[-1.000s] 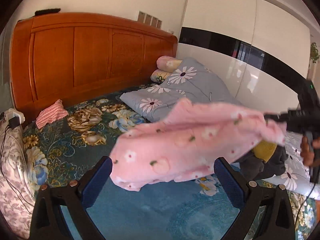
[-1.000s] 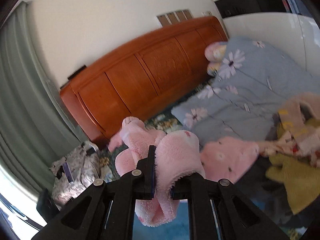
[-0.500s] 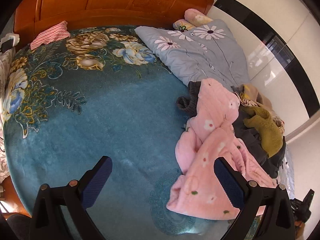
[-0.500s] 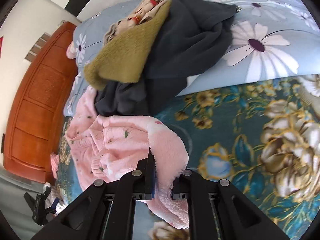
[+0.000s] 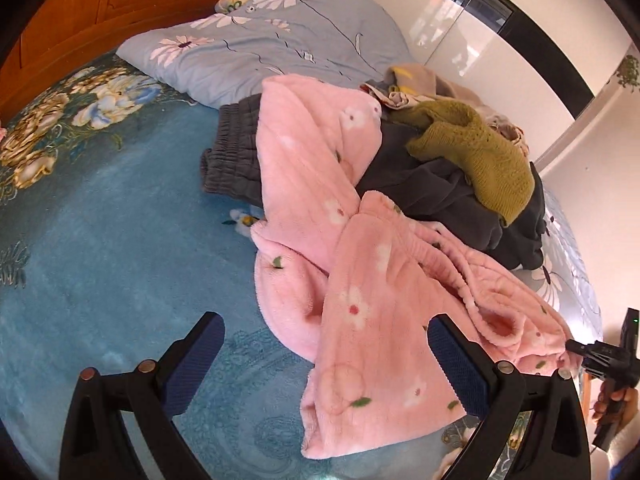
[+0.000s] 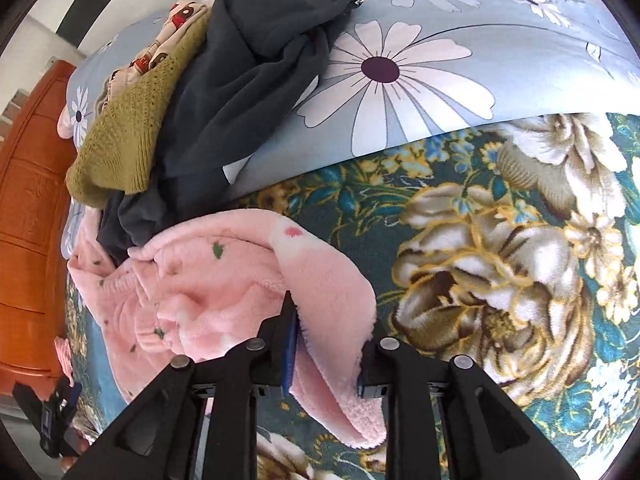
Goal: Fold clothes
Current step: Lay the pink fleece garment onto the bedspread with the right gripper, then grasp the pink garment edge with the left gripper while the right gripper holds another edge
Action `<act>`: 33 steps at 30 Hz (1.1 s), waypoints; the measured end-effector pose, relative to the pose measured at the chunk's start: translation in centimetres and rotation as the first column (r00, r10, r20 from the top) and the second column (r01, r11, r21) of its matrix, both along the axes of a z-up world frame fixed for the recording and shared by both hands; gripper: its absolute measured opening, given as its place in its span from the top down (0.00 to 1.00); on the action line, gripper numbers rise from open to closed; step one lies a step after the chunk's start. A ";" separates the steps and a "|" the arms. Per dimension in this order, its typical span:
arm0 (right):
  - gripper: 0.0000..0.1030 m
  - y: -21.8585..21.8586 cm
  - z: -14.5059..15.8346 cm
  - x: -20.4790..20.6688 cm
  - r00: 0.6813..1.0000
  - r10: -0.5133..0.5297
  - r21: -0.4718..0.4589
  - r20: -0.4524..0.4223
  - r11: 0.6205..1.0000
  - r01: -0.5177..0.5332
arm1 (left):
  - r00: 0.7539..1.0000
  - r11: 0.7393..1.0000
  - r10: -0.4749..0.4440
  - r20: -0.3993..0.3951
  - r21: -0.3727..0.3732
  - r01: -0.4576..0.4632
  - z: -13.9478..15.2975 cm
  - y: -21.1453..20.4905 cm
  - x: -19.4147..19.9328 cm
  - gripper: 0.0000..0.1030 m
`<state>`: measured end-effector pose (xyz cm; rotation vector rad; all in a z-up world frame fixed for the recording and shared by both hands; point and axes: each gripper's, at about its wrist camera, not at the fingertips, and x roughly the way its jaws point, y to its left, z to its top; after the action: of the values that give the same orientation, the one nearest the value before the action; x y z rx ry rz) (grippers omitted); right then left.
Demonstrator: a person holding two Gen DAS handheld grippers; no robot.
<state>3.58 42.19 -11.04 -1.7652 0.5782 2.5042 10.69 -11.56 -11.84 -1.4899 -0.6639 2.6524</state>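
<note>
A pink fleece garment with small flowers [image 5: 360, 272] lies crumpled on the blue floral blanket [image 5: 100, 240], partly over a pile of clothes. My left gripper [image 5: 324, 360] is open and empty, hovering over the garment's near end. My right gripper [image 6: 326, 344] has its jaws apart, with a fold of the pink garment [image 6: 224, 280] lying loosely between them. In the left wrist view the right gripper [image 5: 600, 360] sits at the garment's far right edge.
A pile of clothes lies behind the pink garment: dark grey trousers [image 5: 236, 160], an olive knit sweater [image 5: 476, 152], a beige patterned piece [image 6: 168, 36]. A grey-blue daisy quilt [image 6: 420, 60] lies along the bed. The wooden headboard [image 5: 80, 12] is at the far end.
The pink garment went from held up in the air to lying on the bed. My right gripper's jaws have opened around its fold. My left gripper has moved closer over it.
</note>
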 end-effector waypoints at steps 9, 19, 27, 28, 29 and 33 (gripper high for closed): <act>0.42 -10.1 1.1 0.6 0.945 0.320 0.177 -0.071 0.936 -0.303 | 0.980 0.996 0.036 0.194 0.077 -0.052 -6.2 1.5 -2.1 0.47; 0.42 -22.7 -3.1 -1.5 0.787 0.617 0.268 -0.017 0.761 -0.591 | 0.992 0.996 0.035 0.124 0.076 -0.044 -5.0 2.5 1.6 0.95; 0.70 -20.1 -1.2 -1.9 0.886 0.463 0.198 -0.023 0.871 -0.450 | 0.998 0.990 -0.012 0.062 0.142 0.003 -1.9 2.5 7.6 0.96; 0.71 -19.9 -0.1 -1.6 0.887 0.459 0.199 -0.047 0.874 -0.442 | 0.998 0.988 -0.033 0.061 0.150 0.023 -1.2 2.9 8.4 0.96; 0.71 -19.9 1.4 -1.0 0.881 0.466 0.187 -0.083 0.876 -0.445 | 0.997 0.988 -0.050 0.062 0.150 0.041 -0.8 3.2 9.2 0.96; 0.71 -20.9 6.5 1.5 0.823 0.533 0.177 -0.197 0.845 -0.504 | 0.991 0.987 -0.078 0.106 0.146 0.062 -0.8 3.3 11.4 0.96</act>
<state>5.09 21.34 -4.57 -1.7775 -0.0831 3.0561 22.13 -8.25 -12.63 -1.5985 -0.7745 2.4297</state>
